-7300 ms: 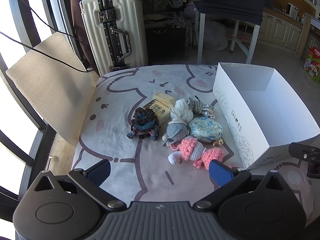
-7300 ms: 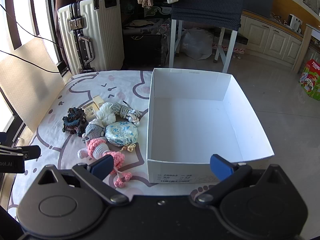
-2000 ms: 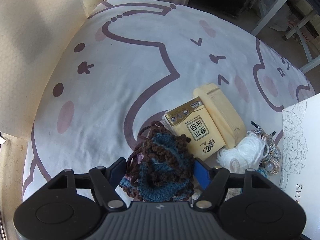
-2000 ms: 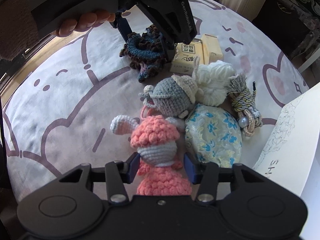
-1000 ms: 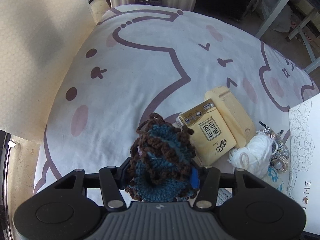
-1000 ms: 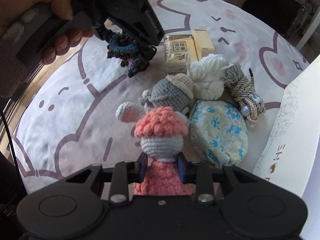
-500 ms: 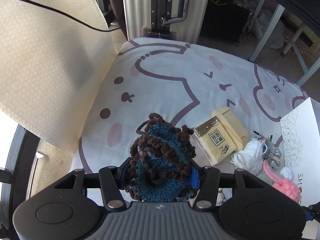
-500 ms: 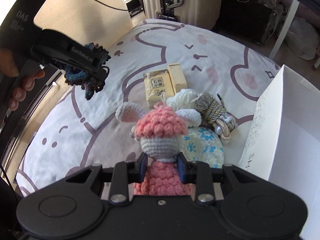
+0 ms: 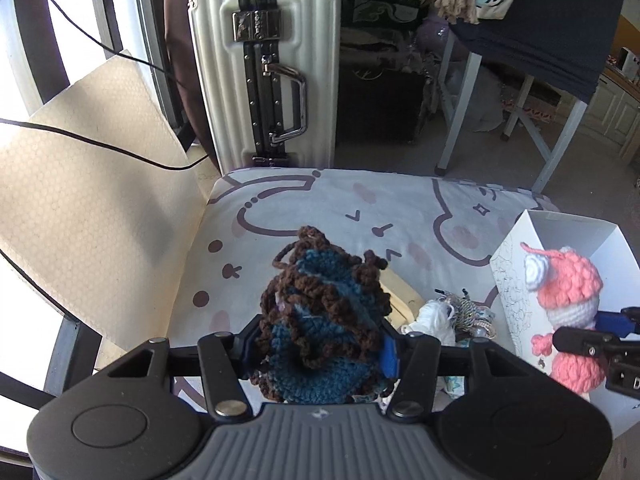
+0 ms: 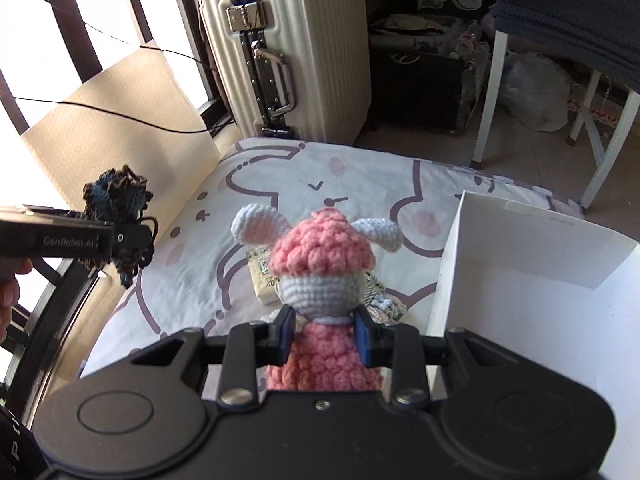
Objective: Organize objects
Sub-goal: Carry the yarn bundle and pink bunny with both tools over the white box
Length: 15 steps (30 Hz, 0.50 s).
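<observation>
Right wrist alone shows right tongs [image 10: 325,334] clamping pink doll [image 10: 320,264]; left tongs [image 9: 320,350] grip brown-blue crochet [image 9: 320,320].

Two crochet toys are in view: one brown-and-blue [image 9: 324,320] and one pink doll [image 10: 322,276]. There is one white box [image 10: 520,280], one suitcase [image 9: 264,64], one tissue pack [image 10: 262,276], one white yarn ball [image 9: 434,316] and one cord bundle [image 9: 470,314].

Left gripper [image 9: 320,346] clamped, raised — right gripper [image 10: 325,330] likewise.
</observation>
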Each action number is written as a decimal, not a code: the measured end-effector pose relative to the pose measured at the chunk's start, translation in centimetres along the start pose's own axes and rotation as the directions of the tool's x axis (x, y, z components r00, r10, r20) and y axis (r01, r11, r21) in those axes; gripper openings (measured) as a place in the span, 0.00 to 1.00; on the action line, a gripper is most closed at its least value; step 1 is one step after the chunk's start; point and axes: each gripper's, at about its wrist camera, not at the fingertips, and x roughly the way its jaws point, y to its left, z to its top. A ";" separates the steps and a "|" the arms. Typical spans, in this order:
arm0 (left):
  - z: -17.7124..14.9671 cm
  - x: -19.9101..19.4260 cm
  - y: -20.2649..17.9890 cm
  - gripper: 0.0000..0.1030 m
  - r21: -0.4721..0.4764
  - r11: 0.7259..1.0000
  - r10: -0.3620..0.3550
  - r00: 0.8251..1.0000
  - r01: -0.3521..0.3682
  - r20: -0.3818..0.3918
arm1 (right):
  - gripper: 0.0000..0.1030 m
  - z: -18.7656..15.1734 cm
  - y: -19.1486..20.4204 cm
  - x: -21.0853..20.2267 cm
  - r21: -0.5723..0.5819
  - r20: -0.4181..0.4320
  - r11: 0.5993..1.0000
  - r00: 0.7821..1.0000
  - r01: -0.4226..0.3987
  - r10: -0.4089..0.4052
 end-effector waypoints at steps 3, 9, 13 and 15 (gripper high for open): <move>-0.6 -1.3 -1.2 0.54 0.033 0.999 -0.011 1.000 0.010 0.026 | 0.31 0.1 -0.5 -1.1 0.022 0.028 1.000 1.000 0.009 -0.010; -1.6 -3.4 -2.9 0.54 0.075 0.997 -0.026 0.997 0.021 0.067 | 0.31 -0.5 -0.9 -3.0 0.058 0.065 0.998 0.998 0.016 -0.020; -1.9 -4.4 -3.3 0.54 0.082 0.996 -0.033 0.995 0.025 0.093 | 0.31 -1.3 -1.1 -4.2 0.079 0.083 0.996 0.996 0.029 -0.035; -2.1 -4.9 -3.5 0.54 0.081 0.996 -0.040 0.994 0.032 0.104 | 0.31 -1.7 -1.1 -4.7 0.086 0.094 0.995 0.994 0.039 -0.047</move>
